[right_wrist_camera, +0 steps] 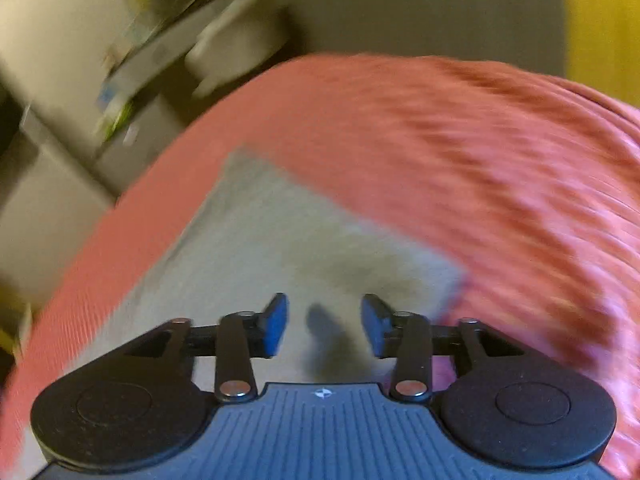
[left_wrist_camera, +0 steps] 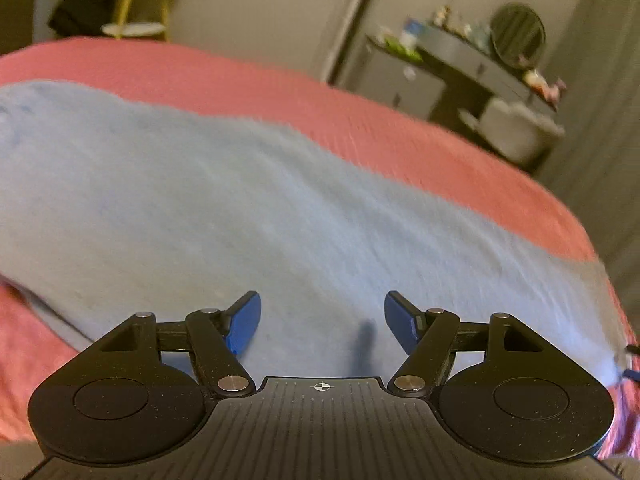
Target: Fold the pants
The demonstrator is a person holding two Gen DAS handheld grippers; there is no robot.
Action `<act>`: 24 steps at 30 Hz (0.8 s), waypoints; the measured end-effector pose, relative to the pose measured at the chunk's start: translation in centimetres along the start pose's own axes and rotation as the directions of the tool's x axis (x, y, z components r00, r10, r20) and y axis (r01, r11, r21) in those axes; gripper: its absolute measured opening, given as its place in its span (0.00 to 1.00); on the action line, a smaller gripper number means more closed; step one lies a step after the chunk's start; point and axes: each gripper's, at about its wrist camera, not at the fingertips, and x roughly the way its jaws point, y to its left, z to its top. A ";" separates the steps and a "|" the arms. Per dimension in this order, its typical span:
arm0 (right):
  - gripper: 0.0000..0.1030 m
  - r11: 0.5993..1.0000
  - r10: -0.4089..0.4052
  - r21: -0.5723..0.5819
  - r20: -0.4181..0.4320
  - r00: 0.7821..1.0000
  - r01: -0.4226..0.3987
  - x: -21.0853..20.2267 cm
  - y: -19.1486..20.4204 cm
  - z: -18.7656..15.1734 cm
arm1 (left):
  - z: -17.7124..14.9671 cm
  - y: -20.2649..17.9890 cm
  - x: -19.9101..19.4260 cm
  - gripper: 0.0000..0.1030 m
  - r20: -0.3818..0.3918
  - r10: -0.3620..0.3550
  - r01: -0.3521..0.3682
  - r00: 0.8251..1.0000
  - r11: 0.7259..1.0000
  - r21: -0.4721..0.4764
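Light blue pants point(left_wrist_camera: 224, 200) lie spread across a pink bedspread point(left_wrist_camera: 360, 120), stretching from upper left to lower right in the left wrist view. My left gripper point(left_wrist_camera: 322, 308) is open and empty, just above the pants. In the right wrist view the pants point(right_wrist_camera: 280, 240) look greyish, with a straight end edge toward the far side. My right gripper point(right_wrist_camera: 324, 312) is open and empty, low over that end of the pants; the frame is blurred by motion.
The pink bedspread point(right_wrist_camera: 480, 160) covers the bed on all sides of the pants. Beyond the bed's far edge stand a dark desk point(left_wrist_camera: 472, 60) with small items and a round mirror point(left_wrist_camera: 518, 34), a pale chair point(left_wrist_camera: 516, 128), and a yellow-legged side table point(left_wrist_camera: 134, 8).
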 end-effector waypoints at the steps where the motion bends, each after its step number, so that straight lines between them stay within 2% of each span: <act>1: 0.46 0.998 0.005 0.059 0.016 1.000 -0.006 -0.7 -1.6 -0.1 | -0.4 -0.4 0.8 0.72 -0.023 0.014 -0.013 1.000 1.000 0.028; 3: 0.54 0.992 0.044 0.121 -0.020 0.999 -0.041 -0.7 -3.7 -0.4 | -0.8 -0.9 1.4 0.69 -0.006 0.080 -0.079 0.997 0.994 0.078; 5: 0.54 0.983 0.059 0.180 -0.077 0.995 -0.044 0.1 -5.3 -0.6 | -0.9 -1.1 0.8 0.70 0.027 0.073 -0.075 0.997 0.994 0.075; 7: 0.53 0.968 0.129 0.225 -0.062 0.990 -0.112 0.7 -6.8 -0.2 | -1.0 -0.4 0.3 0.70 0.070 0.065 -0.067 0.995 0.997 0.033; 9: 0.53 0.964 0.162 0.222 -0.049 0.986 -0.148 0.8 -6.5 -0.7 | -1.0 -0.1 0.4 0.70 0.081 0.083 -0.083 0.993 0.997 0.001; 10: 0.48 0.963 0.175 0.215 -0.042 0.984 -0.163 0.9 -6.1 -0.7 | -0.9 0.2 0.5 0.69 0.083 0.100 -0.099 0.992 0.995 -0.010; 11: 0.33 0.964 0.176 0.208 -0.038 0.984 -0.165 1.0 -6.3 -0.4 | -0.8 0.2 0.6 0.68 0.086 0.112 -0.111 0.990 0.994 -0.015; 12: 0.28 0.969 0.169 0.187 -0.032 0.985 -0.160 1.2 -5.8 0.1 | -0.9 0.0 0.6 0.65 0.091 0.111 -0.110 0.990 0.994 -0.015; 13: 0.26 0.975 0.174 0.142 -0.019 0.985 -0.169 1.3 -5.3 0.8 | -1.0 -0.2 0.4 0.64 0.100 0.089 -0.088 0.991 0.996 -0.014; 15: 0.26 0.979 0.200 0.028 0.016 0.980 -0.201 0.1 -4.4 1.0 | -1.0 -0.6 -0.5 0.66 0.124 -0.001 0.000 0.992 1.000 0.009; 16: 0.27 0.976 0.213 -0.039 0.031 0.976 -0.212 0.0 -3.6 1.1 | -1.1 -1.2 -0.6 0.67 0.131 -0.040 0.035 0.991 0.999 0.036; 18: 0.42 0.975 0.204 -0.090 0.020 0.979 -0.201 -0.1 -3.7 0.8 | -1.4 -2.1 0.0 0.70 0.121 -0.038 0.029 0.992 0.997 0.071; 19: 0.52 0.980 0.186 -0.071 -0.001 0.983 -0.186 0.6 -3.8 0.8 | -1.7 -2.5 0.5 0.70 0.104 -0.008 -0.001 0.995 0.996 0.091; 21: 0.51 0.981 0.194 0.030 -0.030 0.981 -0.193 1.8 -5.0 1.0 | -2.2 -2.9 1.7 0.70 0.056 0.053 -0.061 0.997 0.987 0.147; 22: 0.45 0.973 0.221 0.073 -0.023 0.975 -0.219 2.2 -5.5 1.1 | -2.4 -3.0 2.0 0.71 0.055 0.063 -0.072 0.996 0.982 0.177; 23: 0.27 0.964 0.242 0.114 -0.012 0.970 -0.239 2.5 -5.9 1.3 | -2.4 -3.2 2.1 0.71 0.060 0.068 -0.078 0.996 0.979 0.191; 24: 0.19 0.959 0.253 0.136 -0.005 0.968 -0.250 2.4 -6.0 1.5 | -2.4 -3.1 2.0 0.72 0.061 0.066 -0.076 0.996 0.979 0.187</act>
